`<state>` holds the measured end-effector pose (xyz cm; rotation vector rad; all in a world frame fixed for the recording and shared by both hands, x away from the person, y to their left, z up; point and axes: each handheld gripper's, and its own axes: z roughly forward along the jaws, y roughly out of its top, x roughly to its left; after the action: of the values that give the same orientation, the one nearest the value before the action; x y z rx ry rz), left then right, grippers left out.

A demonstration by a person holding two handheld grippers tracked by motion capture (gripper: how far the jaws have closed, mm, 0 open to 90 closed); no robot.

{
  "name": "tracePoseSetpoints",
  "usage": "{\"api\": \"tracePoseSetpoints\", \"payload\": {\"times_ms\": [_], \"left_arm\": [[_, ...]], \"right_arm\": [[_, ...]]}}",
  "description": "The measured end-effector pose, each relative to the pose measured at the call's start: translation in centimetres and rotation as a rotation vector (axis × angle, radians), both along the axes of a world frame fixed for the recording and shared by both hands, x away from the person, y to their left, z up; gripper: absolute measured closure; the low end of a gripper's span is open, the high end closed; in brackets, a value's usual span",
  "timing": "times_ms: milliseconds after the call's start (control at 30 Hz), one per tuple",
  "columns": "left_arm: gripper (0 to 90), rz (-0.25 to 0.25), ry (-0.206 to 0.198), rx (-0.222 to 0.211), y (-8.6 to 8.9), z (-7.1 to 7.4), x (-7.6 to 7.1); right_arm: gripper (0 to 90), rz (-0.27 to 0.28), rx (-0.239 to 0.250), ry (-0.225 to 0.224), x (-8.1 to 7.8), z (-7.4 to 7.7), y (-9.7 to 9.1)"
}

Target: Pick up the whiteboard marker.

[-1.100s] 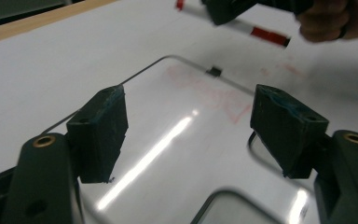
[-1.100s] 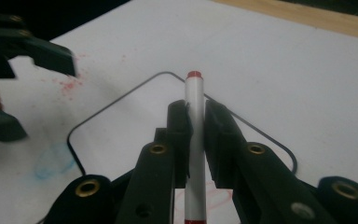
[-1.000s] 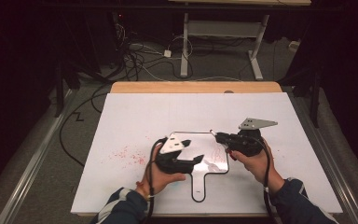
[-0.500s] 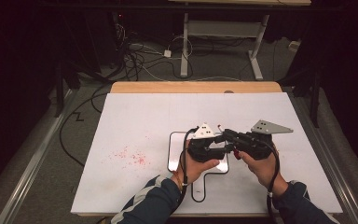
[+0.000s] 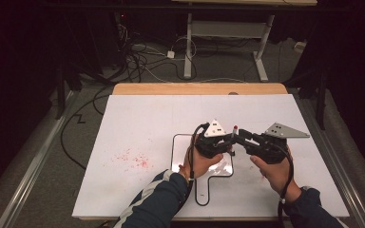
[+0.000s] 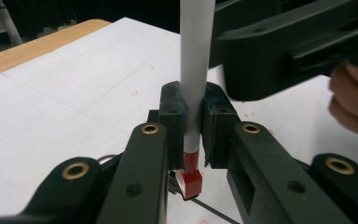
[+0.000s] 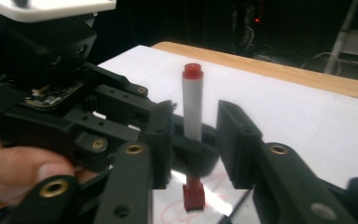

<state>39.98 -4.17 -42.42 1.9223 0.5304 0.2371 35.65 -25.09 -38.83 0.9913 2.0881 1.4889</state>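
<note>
The bench [image 5: 138, 118] carries a white sheet with red scribbles at 8 o'clock of a small whiteboard [image 5: 180, 147]. Dark room behind, cables on the floor. Over the whiteboard the left tool [image 5: 231, 140] clamps a marker [image 6: 196, 70], having just closed on it. The marker stands upright, white barrel, red tip down, red end at 12 o'clock. The right tool [image 7: 193, 140] has just loosened, its jaws apart beside the barrel.

One camera sits high above the near edge of the table [image 5: 138, 118] and looks forward and down over all of it. The other two ride low on the grippers, very close, each looking along its own black jaws — and both see the same upright marker [image 6: 195, 70] over the small whiteboard [image 5: 179, 145].
</note>
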Motion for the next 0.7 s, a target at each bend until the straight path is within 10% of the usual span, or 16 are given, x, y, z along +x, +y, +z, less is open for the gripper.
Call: {"api": "tracePoseSetpoints", "payload": {"times_ms": [400, 700], "left_arm": [[78.6, 0.091, -0.001, 0.081, -0.1, -2.4, 4.1], [78.7, 0.115, -0.009, 0.103, -0.8, -3.1, 5.2]], "right_arm": [[51.2, -0.013, -0.083, 0.005, -1.0, -1.4, -5.2], [50.0, 0.078, -0.161, -0.055, -1.7, -1.8, -4.2]]}}
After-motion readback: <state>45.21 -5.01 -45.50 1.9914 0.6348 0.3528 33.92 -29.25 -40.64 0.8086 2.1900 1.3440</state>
